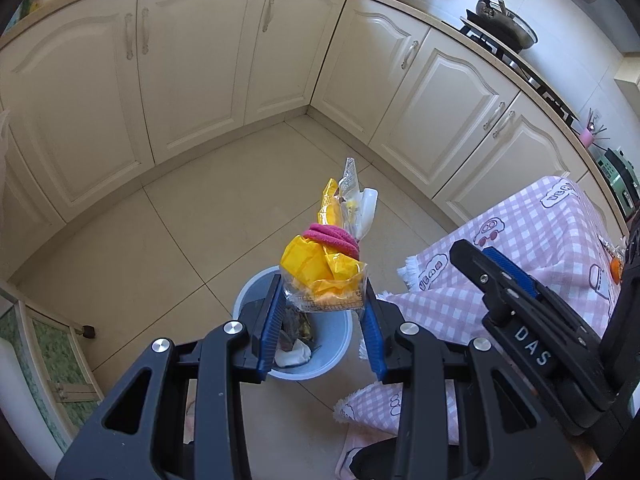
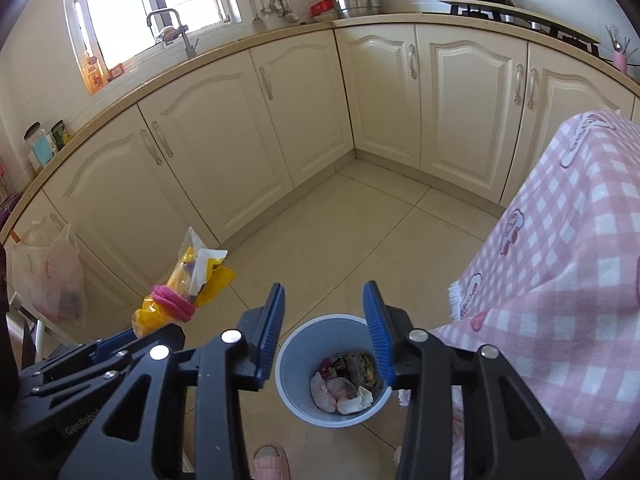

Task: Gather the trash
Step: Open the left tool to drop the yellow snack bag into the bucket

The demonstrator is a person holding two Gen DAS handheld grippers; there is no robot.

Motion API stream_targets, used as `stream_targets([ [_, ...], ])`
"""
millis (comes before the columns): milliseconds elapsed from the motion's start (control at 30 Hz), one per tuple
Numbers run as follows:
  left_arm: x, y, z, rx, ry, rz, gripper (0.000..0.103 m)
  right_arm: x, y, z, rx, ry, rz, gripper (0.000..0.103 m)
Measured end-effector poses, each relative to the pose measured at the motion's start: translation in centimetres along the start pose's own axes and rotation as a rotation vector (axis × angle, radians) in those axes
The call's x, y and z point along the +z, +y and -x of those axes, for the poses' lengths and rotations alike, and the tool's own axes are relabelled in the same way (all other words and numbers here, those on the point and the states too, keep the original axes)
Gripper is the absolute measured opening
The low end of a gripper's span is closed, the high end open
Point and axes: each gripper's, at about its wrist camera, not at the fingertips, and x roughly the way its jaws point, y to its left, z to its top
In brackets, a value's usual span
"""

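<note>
Crinkly plastic bag [image 1: 324, 276] clamped in left claw [image 1: 323, 312] seems light, slippery; grip near pink band [image 1: 332, 239]; right claw [image 2: 325, 334] released above bin [image 2: 296, 364].

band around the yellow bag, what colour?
Pink, looped around the yellow bag; clearest in the left wrist view.

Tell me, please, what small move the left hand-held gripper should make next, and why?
Probably open it. The left hand-held gripper is shut on the yellow wrapper bundle, which hangs over the blue bin that already holds trash. The right hand-held gripper is open and empty above the bin, so the bundle looks ready to drop in.
</note>
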Motion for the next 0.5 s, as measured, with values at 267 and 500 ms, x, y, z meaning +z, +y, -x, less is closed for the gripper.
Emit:
stream_targets([
  [267, 0.3, -1.4, 0.3, -0.012, -0.008, -0.032, 0.034, 0.2, -1.4, 2.0, -0.002, -0.027, -0.017, 0.042],
  [500, 0.7, -2.4, 0.9, -0.012, -0.026, -0.043, 0.035, 0.7, -2.2, 3.5, 0.001, -0.053, -0.032, 0.045],
])
